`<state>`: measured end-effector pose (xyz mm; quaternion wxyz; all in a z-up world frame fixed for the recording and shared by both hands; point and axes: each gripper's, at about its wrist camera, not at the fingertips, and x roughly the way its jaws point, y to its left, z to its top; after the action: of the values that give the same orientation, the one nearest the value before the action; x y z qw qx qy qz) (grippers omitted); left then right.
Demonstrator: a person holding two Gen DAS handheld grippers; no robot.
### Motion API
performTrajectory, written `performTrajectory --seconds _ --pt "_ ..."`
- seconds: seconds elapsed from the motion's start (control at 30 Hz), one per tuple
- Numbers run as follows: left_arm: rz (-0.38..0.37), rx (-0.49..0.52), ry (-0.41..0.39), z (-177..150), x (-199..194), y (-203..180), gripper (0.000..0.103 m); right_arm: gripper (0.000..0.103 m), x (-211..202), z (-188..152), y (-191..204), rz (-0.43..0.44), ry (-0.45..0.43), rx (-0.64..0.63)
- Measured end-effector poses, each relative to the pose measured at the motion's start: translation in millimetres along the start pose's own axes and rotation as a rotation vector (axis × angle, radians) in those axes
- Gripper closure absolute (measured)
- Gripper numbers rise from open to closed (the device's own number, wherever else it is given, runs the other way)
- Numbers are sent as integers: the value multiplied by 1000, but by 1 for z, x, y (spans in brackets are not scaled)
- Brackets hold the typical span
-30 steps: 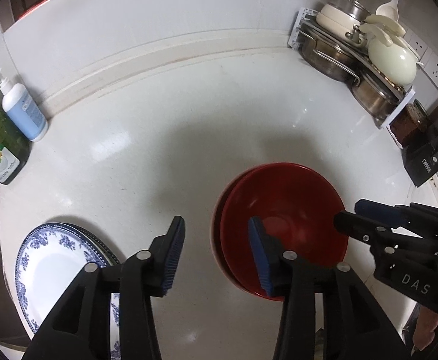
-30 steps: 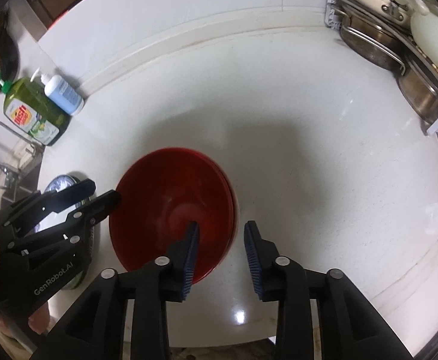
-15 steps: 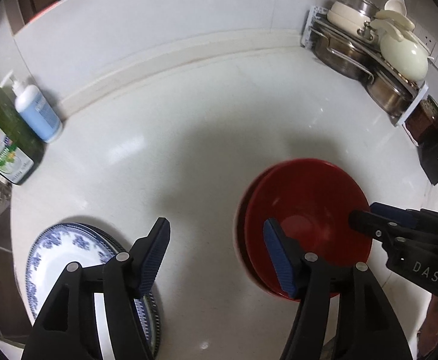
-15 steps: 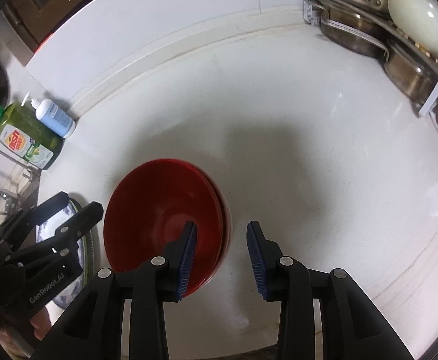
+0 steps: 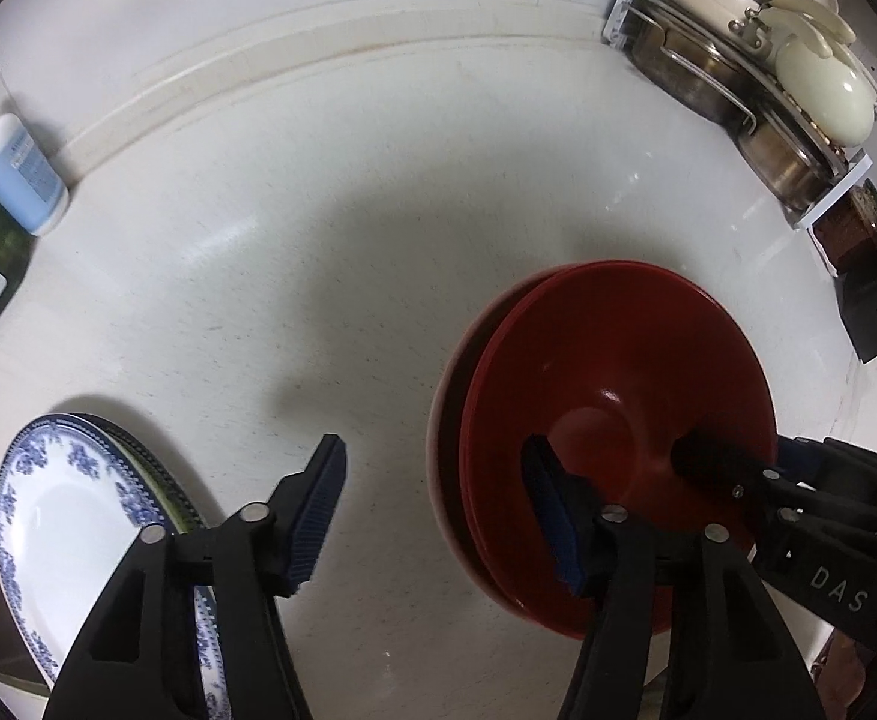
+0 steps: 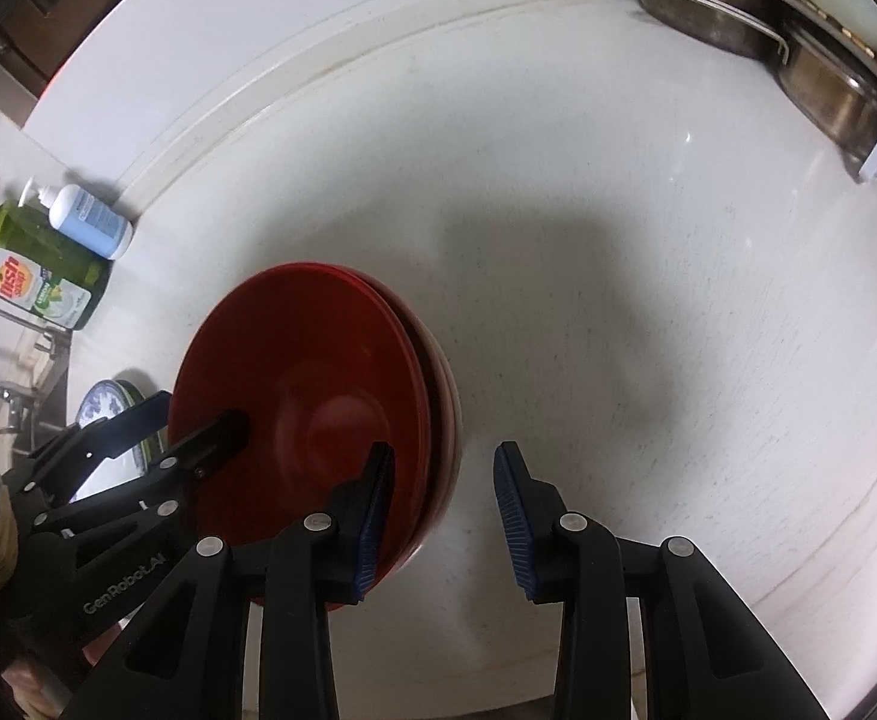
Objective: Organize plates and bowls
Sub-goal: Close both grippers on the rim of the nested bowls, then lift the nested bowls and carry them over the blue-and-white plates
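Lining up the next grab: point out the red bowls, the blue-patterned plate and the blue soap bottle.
red bowls point(image 5: 612, 396): left wrist view, inner wall of the top bowl.
blue-patterned plate point(image 5: 66, 516): left wrist view, white centre.
blue soap bottle point(image 6: 93, 219): right wrist view, middle of its body.

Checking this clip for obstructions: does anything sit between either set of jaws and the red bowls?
Nothing visible does. Both the left gripper and right gripper are open right at the stacked red bowls, each with one finger over the rim.
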<state>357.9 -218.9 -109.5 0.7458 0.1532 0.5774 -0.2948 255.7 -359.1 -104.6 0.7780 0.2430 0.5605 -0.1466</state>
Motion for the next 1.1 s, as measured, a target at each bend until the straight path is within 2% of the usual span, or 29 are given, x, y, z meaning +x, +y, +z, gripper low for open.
performTrajectory --seconds 0.1,0.23,0.3,0.47,0.73,1.1 --pt "-31 -16 22 0 5 1 50 68 5 -1 -1 14 19 8" --pt "-71 -29 58 -1 10 -1 67 69 7 -2 -2 14 18 5" --pt "-105 -40 69 -2 11 0 73 73 9 -1 0 17 22 2" --pt "-101 -57 75 -4 11 -1 73 78 11 0 -1 17 32 4" --pt "-76 -68 87 -5 7 -2 73 78 10 0 2 22 52 46" --pt "-73 -129 19 -14 -27 24 73 78 -7 1 28 36 28 -9"
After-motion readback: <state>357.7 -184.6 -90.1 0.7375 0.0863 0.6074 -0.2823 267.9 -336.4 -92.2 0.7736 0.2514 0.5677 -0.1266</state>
